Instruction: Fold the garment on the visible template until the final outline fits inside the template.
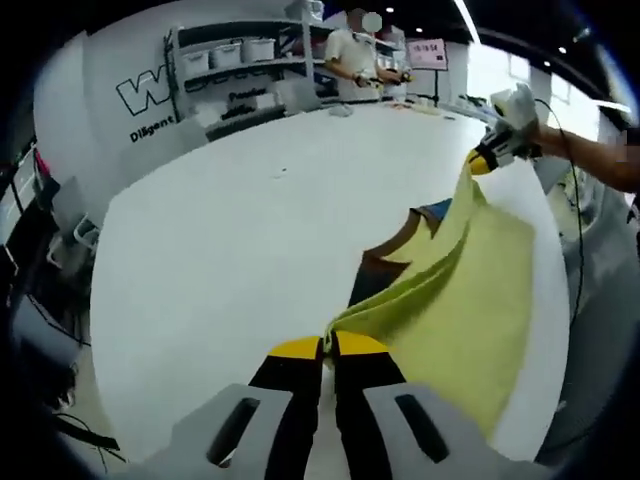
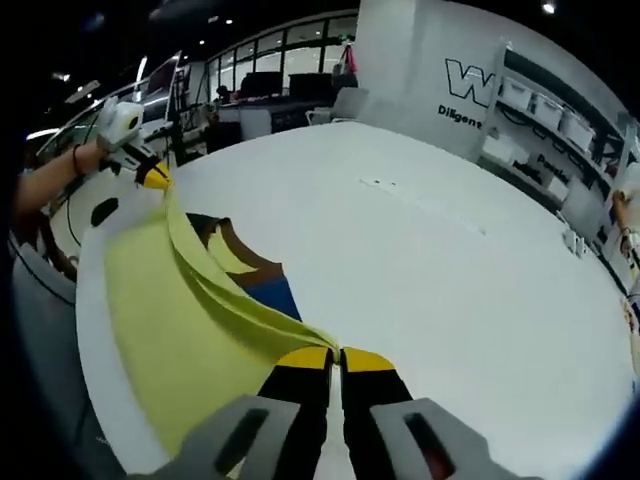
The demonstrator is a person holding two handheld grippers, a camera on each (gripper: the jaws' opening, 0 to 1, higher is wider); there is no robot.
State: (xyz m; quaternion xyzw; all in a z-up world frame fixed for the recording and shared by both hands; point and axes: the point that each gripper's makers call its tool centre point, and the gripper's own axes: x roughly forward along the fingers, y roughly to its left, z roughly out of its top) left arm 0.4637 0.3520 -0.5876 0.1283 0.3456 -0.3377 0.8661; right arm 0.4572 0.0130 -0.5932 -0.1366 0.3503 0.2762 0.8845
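the white table (image 1: 220, 240) carries the yellow garment (image 1: 470, 300), lifted off it along one edge and draping in soft folds over a darker template (image 2: 262, 280). it looks light, limp, easily creased, so corners are the best hold. left gripper (image 1: 328, 350) and right gripper (image 2: 335, 358) each have jaws pinched on an edge corner.

White table (image 1: 230, 230), bin-laden shelves (image 1: 235, 60) on lettered wall (image 2: 420, 50), windows (image 2: 270, 50) behind.
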